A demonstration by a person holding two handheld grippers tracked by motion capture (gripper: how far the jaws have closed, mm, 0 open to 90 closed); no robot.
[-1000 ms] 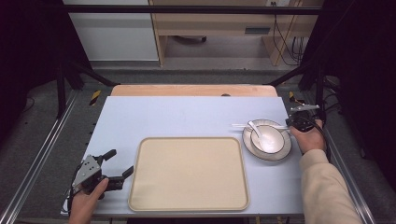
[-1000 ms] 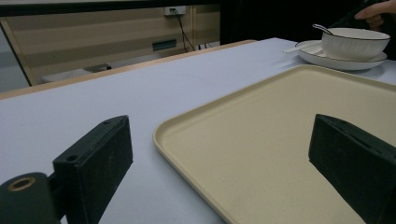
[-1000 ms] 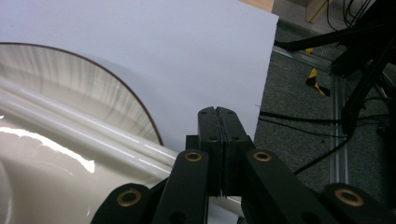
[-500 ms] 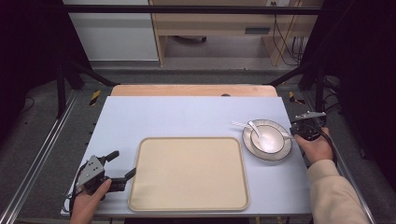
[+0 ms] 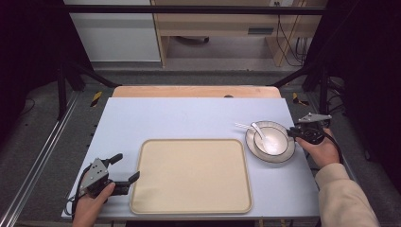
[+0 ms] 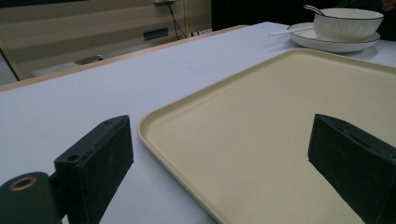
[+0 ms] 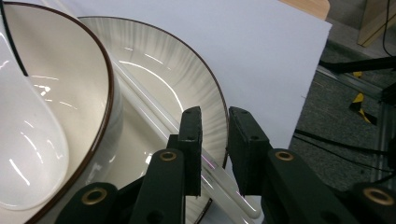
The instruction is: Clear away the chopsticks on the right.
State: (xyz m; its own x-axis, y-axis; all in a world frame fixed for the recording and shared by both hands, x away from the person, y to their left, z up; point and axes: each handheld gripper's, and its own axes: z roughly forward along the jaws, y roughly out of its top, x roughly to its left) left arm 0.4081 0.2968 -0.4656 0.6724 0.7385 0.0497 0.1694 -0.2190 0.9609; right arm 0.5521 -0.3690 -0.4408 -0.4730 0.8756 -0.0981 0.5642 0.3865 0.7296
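- High view: a pale blue table (image 5: 189, 118) is seen from above, with a cream tray (image 5: 191, 175) lying flat toward its near edge.
- To the right of the tray, just beside it, a white plate (image 5: 270, 153) is set, and a white bowl (image 5: 272, 139) is placed on the plate. A white spoon (image 5: 258, 131) is rested in the bowl, and white chopsticks (image 5: 242, 126) are seen sticking out past the plate's far-left rim.
- The left gripper (image 5: 126, 169) is held by a hand (image 5: 90, 208) at the tray's near-left corner; its jaws are spread wide, with one tip just at the tray's left rim.
- The right gripper (image 5: 292, 133) is held by a hand (image 5: 324, 151) at the plate's right edge.
- Left gripper view: the two black jaws are seen far apart with nothing held between them. The tray's (image 6: 280, 121) corner is framed between them, one jaw over the table (image 6: 93, 93) and the other over the tray. The bowl (image 6: 348, 23) on its plate (image 6: 327, 44) is seen farther off, with the spoon (image 6: 314, 8) handle rising above the bowl's rim.
- Right gripper view: the jaws are nearly closed, with a narrow gap left between them. They are positioned over the plate's (image 7: 187, 93) rim, above the chopsticks (image 7: 154, 116) lying across the plate; whether anything is pinched cannot be told. The bowl (image 7: 70, 79) and spoon (image 7: 28, 154) are seen at the left.
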